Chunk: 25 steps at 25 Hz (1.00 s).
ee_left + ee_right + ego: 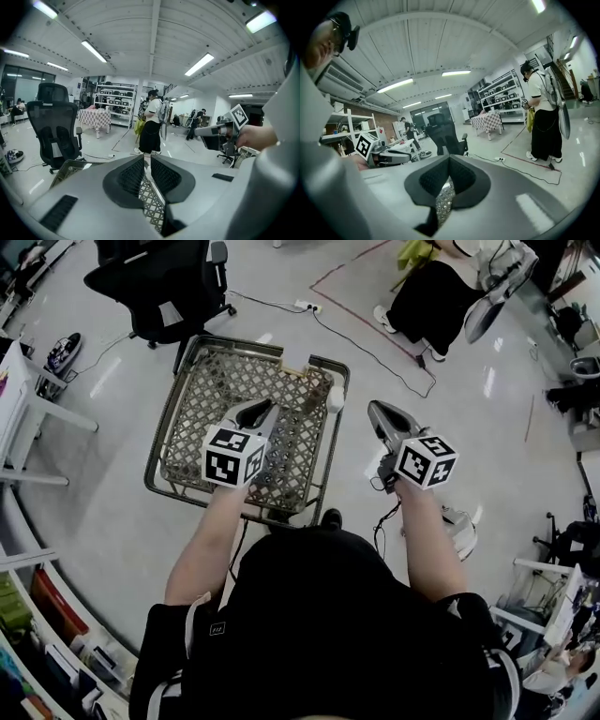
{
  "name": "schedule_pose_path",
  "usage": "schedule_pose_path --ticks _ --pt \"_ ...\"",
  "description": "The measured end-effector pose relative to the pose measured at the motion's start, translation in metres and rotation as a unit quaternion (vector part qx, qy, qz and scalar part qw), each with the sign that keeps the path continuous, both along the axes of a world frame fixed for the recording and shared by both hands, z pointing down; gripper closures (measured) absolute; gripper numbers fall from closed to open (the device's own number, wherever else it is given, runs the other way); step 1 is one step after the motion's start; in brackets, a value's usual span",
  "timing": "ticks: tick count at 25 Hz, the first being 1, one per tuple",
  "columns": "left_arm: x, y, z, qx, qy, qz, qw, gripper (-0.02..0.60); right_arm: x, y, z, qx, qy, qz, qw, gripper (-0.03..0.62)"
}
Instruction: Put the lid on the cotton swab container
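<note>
The grey floor [112, 512] fills the head view. White shelving [19, 418] runs down the left edge, and a black office chair [159, 282] stands at upper left. Left of centre, a wire basket [197, 409] of woven metal mesh sits on the floor. A red tape line [347, 263] and loose cables [375, 352] cross the upper middle, and a standing person [431, 301] is at upper right.

Open floor surrounds the basket on its left and right sides. The chair is just beyond its top edge, and the wearer's body is at its lower edge.

A small white object [336, 397] rests at the basket's upper right rim. I cannot tell whether it is the cotton swab container or its lid.

The left hand-held gripper [270, 406] hangs over the basket. Its own view shows the jaws [146, 157] parted by a narrow slit with nothing between them, only mesh showing beyond. The right hand-held gripper [375, 407] hangs just right of the basket. Its tips [449, 158] are clenched together and empty.
</note>
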State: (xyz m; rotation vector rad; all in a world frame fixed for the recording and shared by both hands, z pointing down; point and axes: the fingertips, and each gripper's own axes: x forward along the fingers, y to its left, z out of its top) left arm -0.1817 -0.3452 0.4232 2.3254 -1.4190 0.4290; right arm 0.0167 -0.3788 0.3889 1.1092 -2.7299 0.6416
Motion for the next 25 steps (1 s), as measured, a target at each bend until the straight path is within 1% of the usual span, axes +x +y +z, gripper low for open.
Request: schedule_pose_path --ticks 5,10,15,18,22,25 --pt "0.01 0.005 -0.031 0.013 -0.007 -0.019 0.9997 0.534 0.026 -0.001 -0.039 0.043 -0.013 -0.006 0.999 0.585" --pt "0.02 0.007 -0.068 0.045 -0.014 -0.044 0.9979 0.534 0.048 0.002 -0.079 0.088 -0.037 -0.025 0.995 0.586" --pt "0.038 0.008 -0.092 0.072 -0.019 -0.047 0.9962 0.534 0.069 0.008 -0.108 0.128 -0.054 -0.038 0.99 0.586" --pt "0.042 0.012 -0.105 0.087 -0.014 -0.052 0.9947 0.534 0.082 0.007 -0.118 0.144 -0.058 -0.033 0.987 0.586" --pt "0.031 0.016 -0.121 0.11 0.001 -0.083 0.9905 0.534 0.091 0.001 -0.124 0.154 -0.068 -0.022 0.985 0.586" --pt "0.028 0.013 -0.125 0.118 -0.006 -0.091 0.9888 0.534 0.093 -0.002 -0.124 0.153 -0.076 -0.022 0.985 0.586"
